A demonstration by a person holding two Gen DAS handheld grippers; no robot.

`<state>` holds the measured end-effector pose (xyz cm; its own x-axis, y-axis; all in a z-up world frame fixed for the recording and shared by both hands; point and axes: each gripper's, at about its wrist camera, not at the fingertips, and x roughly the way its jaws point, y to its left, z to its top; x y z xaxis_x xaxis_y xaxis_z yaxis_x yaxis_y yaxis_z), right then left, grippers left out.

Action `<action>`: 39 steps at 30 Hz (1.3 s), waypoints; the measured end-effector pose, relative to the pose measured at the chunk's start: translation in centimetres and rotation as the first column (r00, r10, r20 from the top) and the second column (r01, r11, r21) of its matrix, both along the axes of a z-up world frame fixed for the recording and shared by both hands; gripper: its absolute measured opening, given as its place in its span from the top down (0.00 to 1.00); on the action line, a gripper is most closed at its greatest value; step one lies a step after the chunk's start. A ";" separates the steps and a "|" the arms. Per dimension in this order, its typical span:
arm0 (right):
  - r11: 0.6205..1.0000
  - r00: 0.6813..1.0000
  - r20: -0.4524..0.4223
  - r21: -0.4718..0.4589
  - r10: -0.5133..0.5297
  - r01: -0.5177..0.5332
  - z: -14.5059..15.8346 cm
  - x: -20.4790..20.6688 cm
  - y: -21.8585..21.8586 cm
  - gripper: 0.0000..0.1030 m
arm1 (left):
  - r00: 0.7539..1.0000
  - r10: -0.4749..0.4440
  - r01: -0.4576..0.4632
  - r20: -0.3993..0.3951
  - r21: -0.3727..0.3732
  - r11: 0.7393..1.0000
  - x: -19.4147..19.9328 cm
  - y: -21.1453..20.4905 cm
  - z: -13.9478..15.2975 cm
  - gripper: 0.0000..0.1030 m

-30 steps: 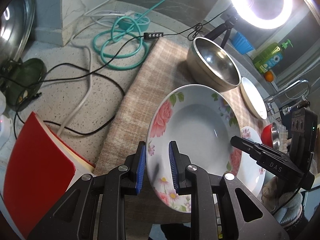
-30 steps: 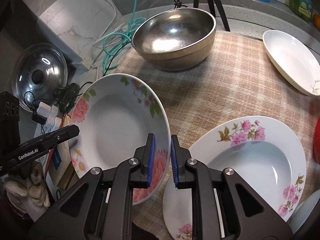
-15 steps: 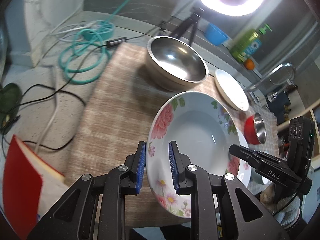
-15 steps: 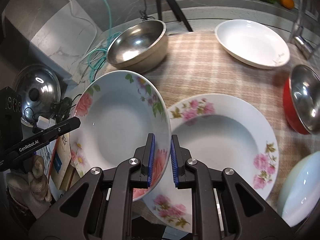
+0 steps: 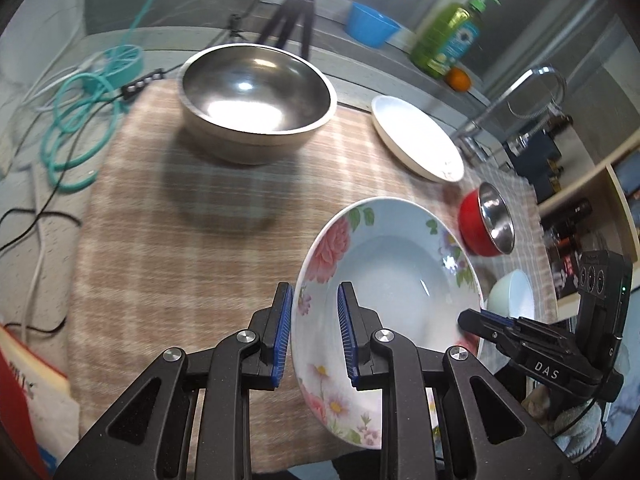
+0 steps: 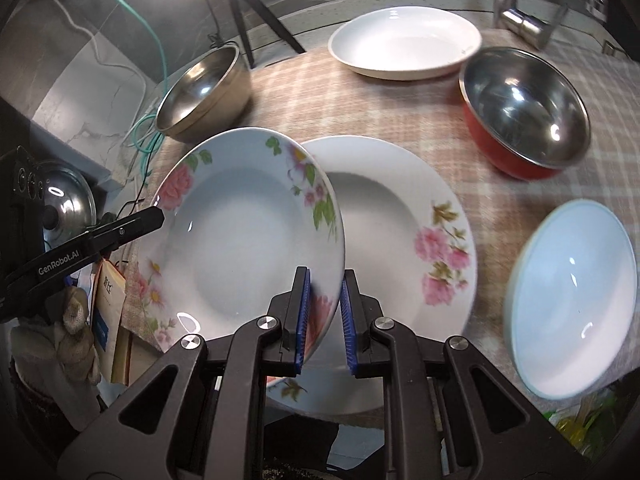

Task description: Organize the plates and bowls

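A floral soup plate [image 5: 400,280] [image 6: 240,240] is held in the air between both grippers, tilted. My left gripper [image 5: 312,332] is shut on its left rim. My right gripper [image 6: 323,316] is shut on its right rim. Each gripper shows in the other's view, the right one [image 5: 472,320] and the left one [image 6: 156,216]. Under the held plate a second floral plate [image 6: 400,220] lies flat on the checked cloth [image 5: 180,240]; the held plate overlaps its left part.
A large steel bowl [image 5: 256,92] [image 6: 200,92] stands at the back. A plain white plate [image 6: 404,40] [image 5: 416,140], a red steel-lined bowl [image 6: 524,108] [image 5: 486,220] and a pale blue bowl [image 6: 572,296] sit right. Cables [image 5: 76,120] and a book [image 5: 28,400] lie left.
Both grippers have carried the floral plate to the right, over the second floral plate. The red bowl and pale blue bowl have come into the right wrist view.
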<state>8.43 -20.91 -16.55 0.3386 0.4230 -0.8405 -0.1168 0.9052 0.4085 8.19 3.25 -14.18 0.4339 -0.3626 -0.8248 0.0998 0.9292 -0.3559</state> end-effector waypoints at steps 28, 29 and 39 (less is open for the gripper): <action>0.992 0.990 -0.060 -0.028 -0.128 0.126 -1.8 -2.4 -4.5 0.85 | 0.983 -0.180 0.183 -0.043 0.072 0.981 3.4 -7.0 -2.5 0.79; 0.992 0.990 -0.059 -0.030 -0.127 0.125 -1.8 -2.4 -4.4 0.85 | 0.983 -0.179 0.182 -0.043 0.074 0.980 3.5 -7.1 -2.6 0.79; 0.993 0.994 -0.043 -0.070 -0.099 0.096 -1.5 -2.3 -3.6 0.82 | 0.985 -0.168 0.171 -0.035 0.094 0.981 3.6 -7.1 -2.6 0.80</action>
